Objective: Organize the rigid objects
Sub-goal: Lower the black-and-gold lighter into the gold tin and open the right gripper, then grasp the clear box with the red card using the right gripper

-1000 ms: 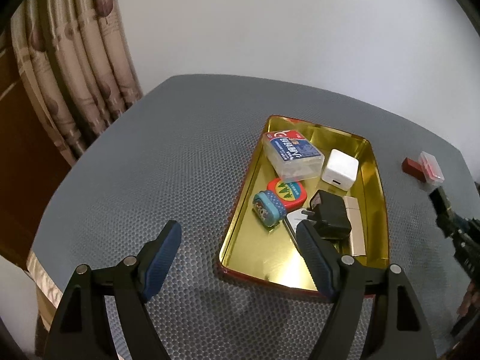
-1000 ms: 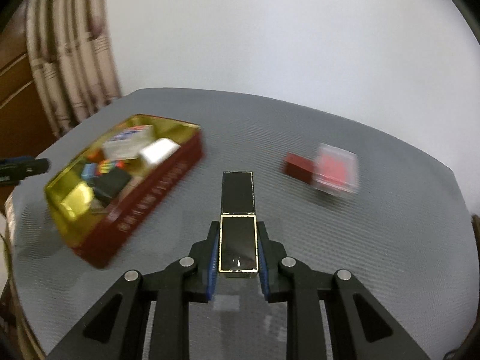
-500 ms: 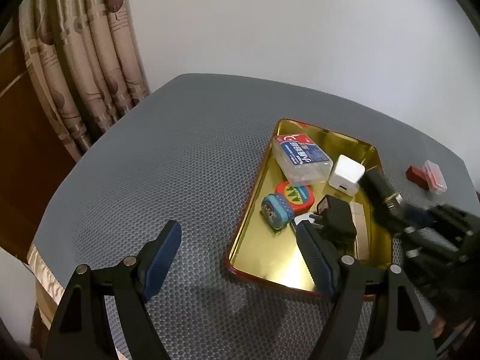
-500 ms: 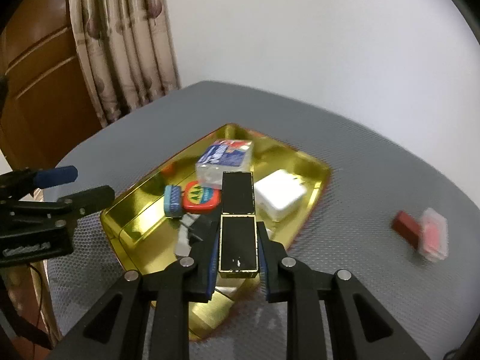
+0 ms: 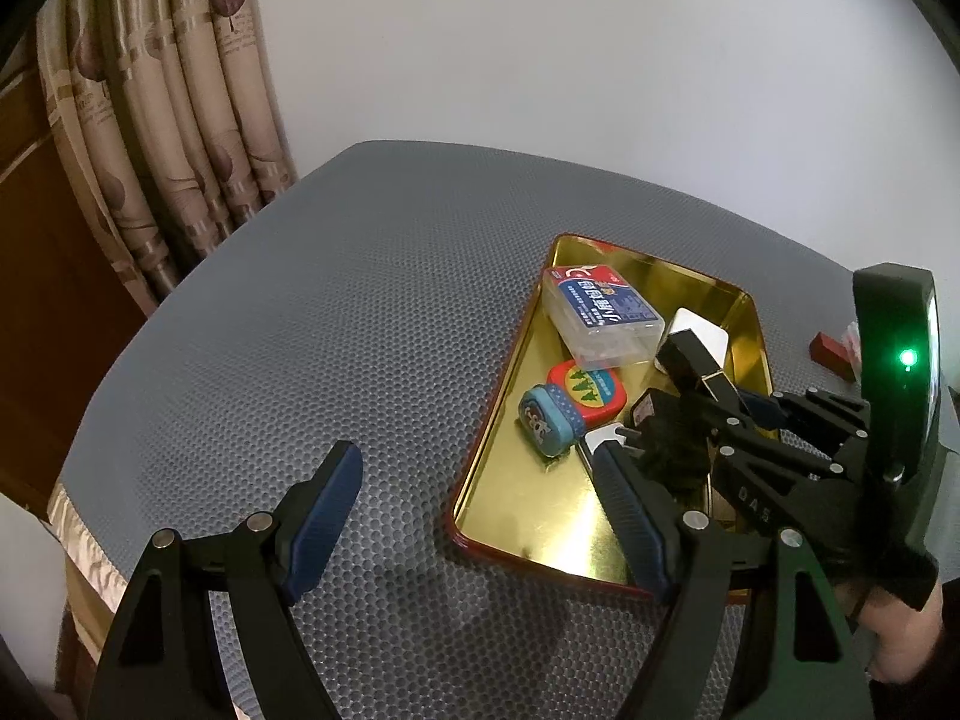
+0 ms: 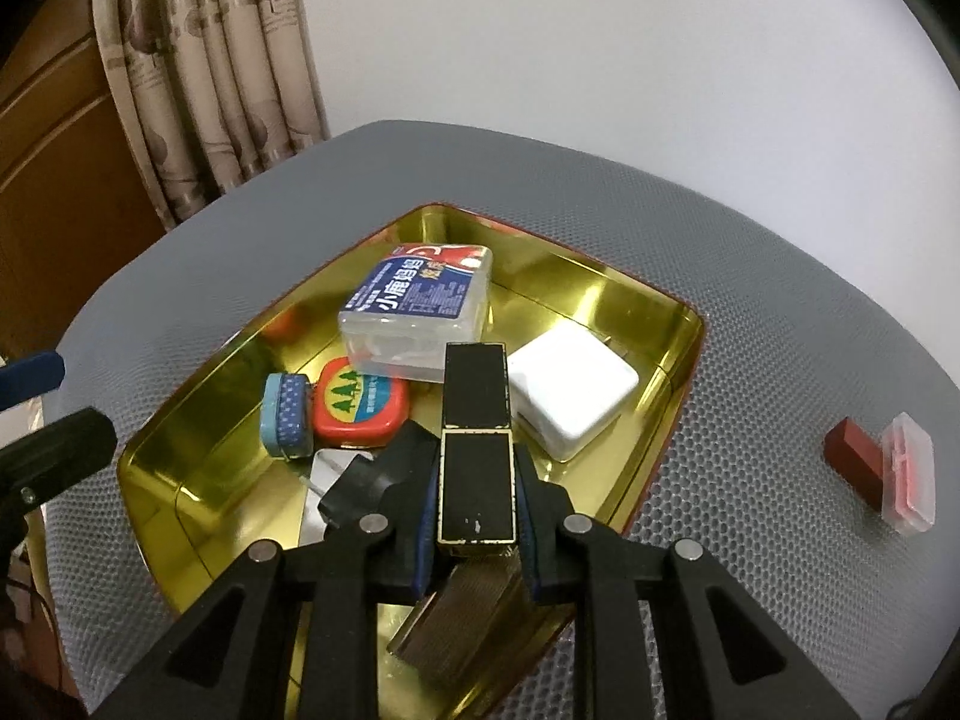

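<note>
My right gripper is shut on a black lipstick tube with gold edges and holds it above the gold tin tray; it shows in the left wrist view too. The tray holds a clear box with a blue label, a white charger cube, a red tin, a blue tin, a black plug and a ribbed gold case. My left gripper is open and empty, left of the tray.
A dark red block and a small clear case with a red insert lie on the grey honeycomb mat right of the tray. Curtains hang beyond the table's left edge.
My right gripper has carried the lipstick tube left from the bare mat to above the tray and lower over its contents. My left gripper has stayed open beside the tray.
</note>
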A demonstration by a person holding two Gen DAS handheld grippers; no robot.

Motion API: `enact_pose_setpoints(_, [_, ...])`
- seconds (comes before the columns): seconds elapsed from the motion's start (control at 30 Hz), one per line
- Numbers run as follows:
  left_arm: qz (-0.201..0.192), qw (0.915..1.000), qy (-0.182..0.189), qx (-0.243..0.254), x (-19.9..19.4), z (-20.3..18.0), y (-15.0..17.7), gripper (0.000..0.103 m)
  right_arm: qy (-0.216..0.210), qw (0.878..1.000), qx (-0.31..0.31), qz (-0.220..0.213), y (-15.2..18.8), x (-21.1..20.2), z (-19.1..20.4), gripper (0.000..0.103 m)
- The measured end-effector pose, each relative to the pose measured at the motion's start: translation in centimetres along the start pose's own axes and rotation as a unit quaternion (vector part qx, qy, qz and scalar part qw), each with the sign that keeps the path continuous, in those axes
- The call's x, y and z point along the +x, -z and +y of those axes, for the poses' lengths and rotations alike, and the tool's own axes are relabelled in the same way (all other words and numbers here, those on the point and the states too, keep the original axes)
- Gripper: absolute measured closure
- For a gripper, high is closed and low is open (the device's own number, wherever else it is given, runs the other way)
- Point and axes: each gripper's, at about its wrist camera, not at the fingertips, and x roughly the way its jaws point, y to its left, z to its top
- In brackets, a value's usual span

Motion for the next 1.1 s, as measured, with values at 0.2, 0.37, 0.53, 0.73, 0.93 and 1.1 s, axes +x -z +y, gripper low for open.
enact_pose_setpoints(0.2, [0.004, 1.0, 0.005, -0.004, 0.1, 0.1, 0.0, 0.028, -0.005, 1.0, 0.016, -0.013, 0.0, -0.8, -0.8, 0.054])
enact_pose_setpoints(0.37, [0.005, 1.0, 0.001, -0.001, 0.2, 0.1, 0.0, 0.028, 0.002, 0.998, 0.026, -0.054, 0.8, -4.1, -2.2, 0.051])
enact_pose_setpoints(0.53, [0.011, 0.9999, -0.002, -0.001, 0.4, 0.1, 0.1, 0.028, 0.065, 0.994, 0.037, -0.082, 1.6, -6.6, -6.2, 0.04])
enact_pose_setpoints(0.73, [0.011, 0.9999, -0.002, 0.0, 0.3, 0.0, 0.1, 0.027, 0.133, 0.983, 0.094, -0.083, 2.6, -7.9, -13.9, 0.033])
enact_pose_setpoints(0.93, [0.02, 0.9997, -0.002, 0.01, 0.8, -0.5, 0.3, 0.027, 0.176, 0.975, 0.123, -0.052, 3.4, -6.6, -18.8, 0.031])
enact_pose_setpoints(1.1, [0.02, 0.9995, -0.004, 0.022, 1.1, -1.0, 0.6, 0.027, 0.178, 0.971, 0.153, -0.046, 3.3, -5.4, -21.2, 0.031])
